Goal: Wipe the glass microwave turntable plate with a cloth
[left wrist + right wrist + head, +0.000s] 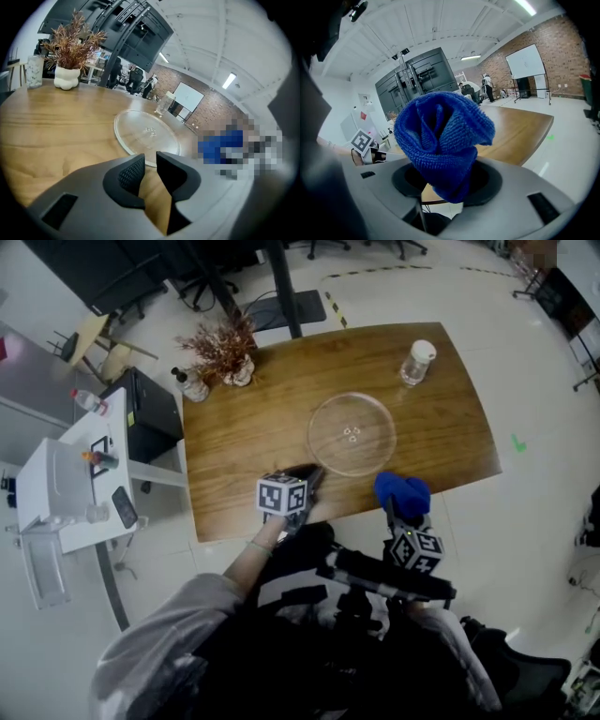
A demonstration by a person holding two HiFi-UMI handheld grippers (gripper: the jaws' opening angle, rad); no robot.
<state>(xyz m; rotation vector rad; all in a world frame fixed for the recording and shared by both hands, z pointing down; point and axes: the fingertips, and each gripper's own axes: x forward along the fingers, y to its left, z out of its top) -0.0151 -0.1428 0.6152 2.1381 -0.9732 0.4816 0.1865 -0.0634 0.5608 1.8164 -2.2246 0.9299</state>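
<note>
Two grippers are near the glass plate [352, 434], which lies flat on the wooden table [239, 423]. Your left gripper [309, 476] is at its 7 o'clock, jaws slightly apart and empty. Your right gripper [403, 517] is at 5 o'clock, clamped on the blue cloth [440, 136].

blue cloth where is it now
The blue cloth is in the right claw, at the table's near edge in the head view, right of the glass plate.
</note>
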